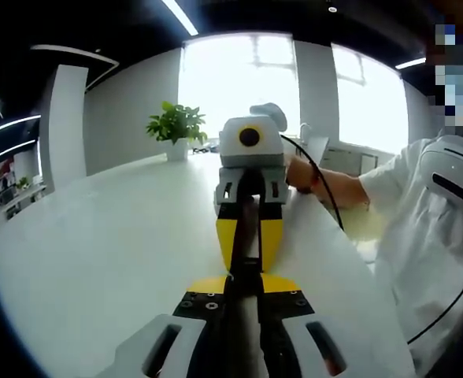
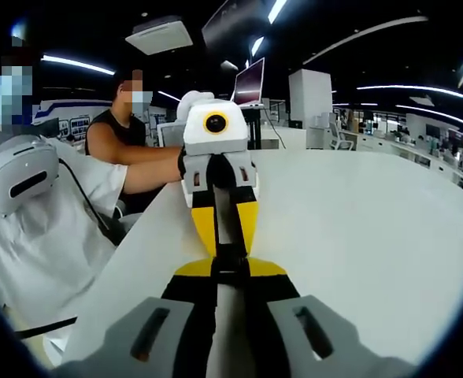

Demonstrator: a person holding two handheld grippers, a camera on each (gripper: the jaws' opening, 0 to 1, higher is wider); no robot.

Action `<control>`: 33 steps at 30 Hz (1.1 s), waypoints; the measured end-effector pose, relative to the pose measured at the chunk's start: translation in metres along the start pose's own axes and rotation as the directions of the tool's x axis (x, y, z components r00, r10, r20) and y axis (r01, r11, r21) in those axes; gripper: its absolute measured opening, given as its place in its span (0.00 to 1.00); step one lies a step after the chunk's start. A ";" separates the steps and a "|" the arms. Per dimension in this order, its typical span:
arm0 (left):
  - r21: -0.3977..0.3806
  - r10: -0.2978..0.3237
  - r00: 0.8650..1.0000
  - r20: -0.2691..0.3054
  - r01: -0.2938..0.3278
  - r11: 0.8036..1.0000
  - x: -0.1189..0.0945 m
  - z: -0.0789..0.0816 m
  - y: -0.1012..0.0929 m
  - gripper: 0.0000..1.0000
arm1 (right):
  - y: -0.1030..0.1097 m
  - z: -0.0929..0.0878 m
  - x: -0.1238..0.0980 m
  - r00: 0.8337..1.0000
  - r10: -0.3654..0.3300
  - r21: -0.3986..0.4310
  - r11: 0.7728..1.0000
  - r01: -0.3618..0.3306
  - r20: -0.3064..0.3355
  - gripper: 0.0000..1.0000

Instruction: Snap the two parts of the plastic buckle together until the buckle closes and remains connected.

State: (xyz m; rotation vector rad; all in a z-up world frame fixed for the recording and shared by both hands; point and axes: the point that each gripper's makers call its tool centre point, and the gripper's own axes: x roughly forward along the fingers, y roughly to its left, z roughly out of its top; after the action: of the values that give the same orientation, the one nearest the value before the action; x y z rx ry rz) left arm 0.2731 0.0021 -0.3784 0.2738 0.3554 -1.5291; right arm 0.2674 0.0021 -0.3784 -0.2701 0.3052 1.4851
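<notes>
- Your left gripper [image 1: 244, 285] is right up close in the left gripper view: its yellow-tipped fingers are pinched in tight, with the buckle [image 1: 251, 236] clamped between them.
- Right gripper [image 2: 230, 272], same story in the right gripper view: fingers drawn narrow and gripping the other end of the buckle [image 2: 225, 224].
- You've got the two grippers nose to nose above the white bench [image 1: 98, 260], tips almost touching, and the buckle sits in that meeting point.
- Its long axis runs straight along the line from one gripper to the other, each end pointing into a pair of fingers.
- It reads as a slim strip, dark with a greyish face, seen nearly edge-on. The join between the two parts is hidden by the yellow tips, so I can't tell whether it's latched.
- Behind the far gripper your hand [image 1: 298, 173] wraps the handle.
- A potted plant [image 1: 176, 126] stands at the bench's far edge.
</notes>
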 end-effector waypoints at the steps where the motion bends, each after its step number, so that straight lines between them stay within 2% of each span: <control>1: -0.001 -0.001 1.000 0.001 0.001 1.000 0.000 0.000 0.001 0.10 | 0.000 0.000 0.000 1.000 0.000 -0.002 1.000 0.000 -0.001 0.11; 7: 0.028 -0.008 1.000 0.006 0.008 1.000 0.001 0.000 -0.001 0.11 | 0.000 0.001 -0.001 1.000 -0.004 0.010 1.000 0.004 -0.004 0.11; 9: 0.073 -0.004 1.000 0.010 0.003 0.997 0.001 0.000 0.000 0.11 | -0.002 0.002 -0.001 1.000 -0.014 0.042 0.999 0.015 -0.014 0.11; 10: 0.089 -0.001 1.000 0.010 0.000 0.996 0.001 0.001 0.001 0.11 | -0.004 0.002 -0.002 0.999 -0.026 0.100 0.995 0.028 -0.024 0.11; 11: 0.086 0.003 1.000 0.010 -0.004 0.996 0.000 0.001 0.001 0.12 | -0.006 0.003 -0.002 0.999 -0.031 0.115 0.993 0.034 -0.031 0.11; 14: 0.107 0.010 1.000 0.009 -0.010 0.994 -0.001 0.001 0.004 0.12 | -0.009 0.004 -0.003 0.998 -0.044 0.104 0.993 0.048 -0.043 0.11; 15: 0.107 0.015 1.000 0.010 -0.016 0.994 -0.001 0.001 0.004 0.12 | -0.010 0.004 -0.003 0.998 -0.047 0.107 0.993 0.052 -0.043 0.11; 17: 0.098 0.033 0.999 0.010 -0.034 0.995 0.000 0.001 0.005 0.12 | -0.015 0.004 -0.005 0.996 -0.074 0.166 0.983 0.083 -0.055 0.11; 27: 0.056 0.054 0.998 0.035 -0.056 0.997 0.001 0.004 0.006 0.13 | -0.019 0.007 -0.007 0.994 -0.101 0.173 0.979 0.108 -0.048 0.11; 30: 0.026 0.048 0.997 0.062 -0.049 0.998 -0.002 0.008 0.009 0.16 | -0.019 0.010 -0.009 0.994 -0.100 0.177 0.979 0.105 -0.034 0.11; 33: 0.005 0.041 0.996 0.081 -0.041 0.999 -0.003 0.011 0.011 0.23 | -0.019 0.009 -0.009 0.992 -0.117 0.176 0.977 0.122 -0.038 0.11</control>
State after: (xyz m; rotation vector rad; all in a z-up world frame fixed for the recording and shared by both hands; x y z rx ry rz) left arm 0.2845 0.0012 -0.3675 0.2224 0.2785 -1.4967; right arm 0.2857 -0.0045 -0.3671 -0.1623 0.4345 1.3268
